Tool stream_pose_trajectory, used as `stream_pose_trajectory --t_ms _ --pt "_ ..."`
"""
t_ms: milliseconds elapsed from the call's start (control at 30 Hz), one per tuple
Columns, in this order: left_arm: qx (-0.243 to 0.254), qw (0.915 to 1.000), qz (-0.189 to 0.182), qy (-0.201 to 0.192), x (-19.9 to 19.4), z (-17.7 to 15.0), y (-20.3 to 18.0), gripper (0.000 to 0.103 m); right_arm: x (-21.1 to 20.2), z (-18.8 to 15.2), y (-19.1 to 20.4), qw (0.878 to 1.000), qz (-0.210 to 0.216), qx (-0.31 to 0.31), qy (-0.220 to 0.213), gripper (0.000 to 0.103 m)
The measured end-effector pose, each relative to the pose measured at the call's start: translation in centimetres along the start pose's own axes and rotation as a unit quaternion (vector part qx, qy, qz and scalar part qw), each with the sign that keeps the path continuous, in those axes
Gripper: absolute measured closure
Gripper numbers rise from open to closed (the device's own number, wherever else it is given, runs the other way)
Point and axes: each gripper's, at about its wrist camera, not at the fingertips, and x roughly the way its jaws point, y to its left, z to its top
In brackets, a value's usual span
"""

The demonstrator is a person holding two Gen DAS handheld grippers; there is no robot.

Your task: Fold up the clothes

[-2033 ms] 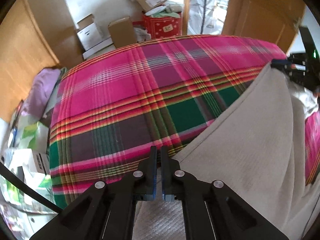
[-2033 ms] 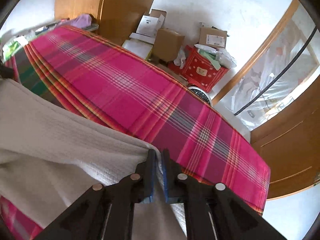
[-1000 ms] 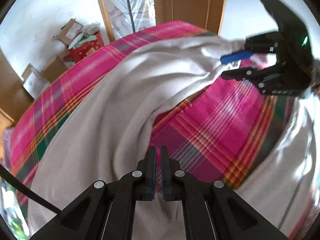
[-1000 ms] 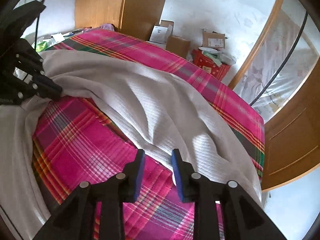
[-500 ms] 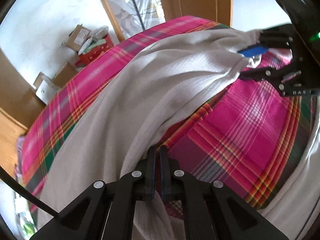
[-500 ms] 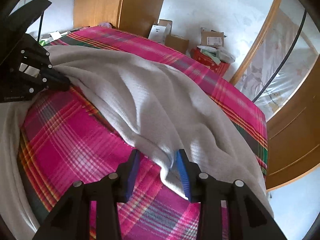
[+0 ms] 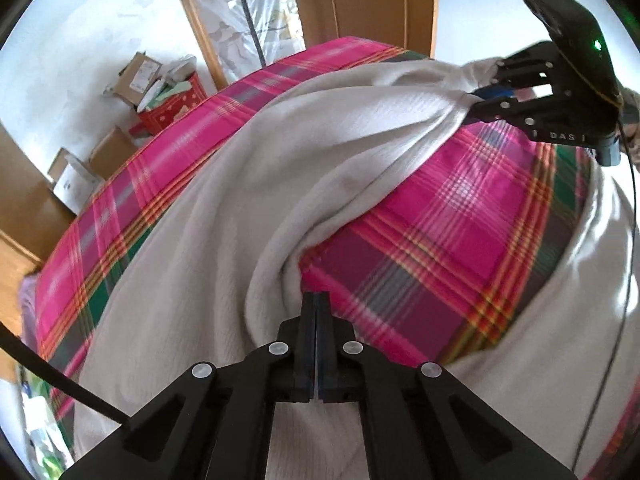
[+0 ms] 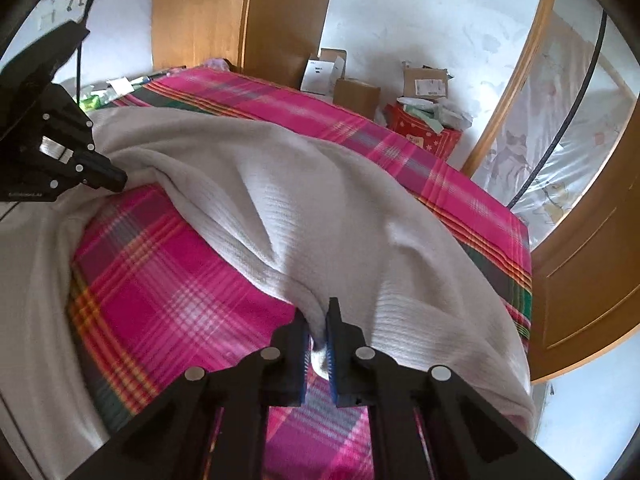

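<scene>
Cream garment stretches lengthwise between both clamped tongs.

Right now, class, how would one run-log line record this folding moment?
step: folding | left gripper: shut on white cloth | right gripper: shut on cloth edge | surface: plaid bedspread

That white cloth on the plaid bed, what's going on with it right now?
A person with a handheld gripper in each hand is folding a white knit cloth spread over the pink plaid bed. The right gripper is pinching one edge of the cloth, and the left gripper is clamped on another part. The cloth sags between them, bunched and creased, so the fold is not yet laid flat.
</scene>
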Motion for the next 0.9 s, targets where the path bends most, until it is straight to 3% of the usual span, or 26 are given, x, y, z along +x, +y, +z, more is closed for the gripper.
stream_pose_trajectory --t_ms 167,300,467,667,900 --pt "-0.021 0.9995 -0.006 -0.023 -1.1 -0.8 0.1 0.099 -0.5 -1.3 -0.9 1.000 0.013 0.019 0.021 0.096" --pt "-0.009 0.9991 0.028 -0.030 -0.2 -0.2 -0.5 0.099 0.2 -2.3 -1.7 0.998 0.011 0.038 0.047 0.097" --pt "0.018 0.9996 0.015 -0.016 1.8 0.4 -1.1 0.098 0.6 -2.2 -2.6 0.997 0.006 0.058 0.040 0.097" --pt "0.027 0.9991 0.030 -0.007 3.6 1.2 -1.1 0.097 1.5 -2.1 -3.2 0.997 0.003 0.062 0.036 0.097" --pt "0.047 0.9978 0.029 -0.035 2.9 1.7 -1.6 0.097 1.8 -2.2 -3.5 0.998 0.008 0.064 0.029 0.097"
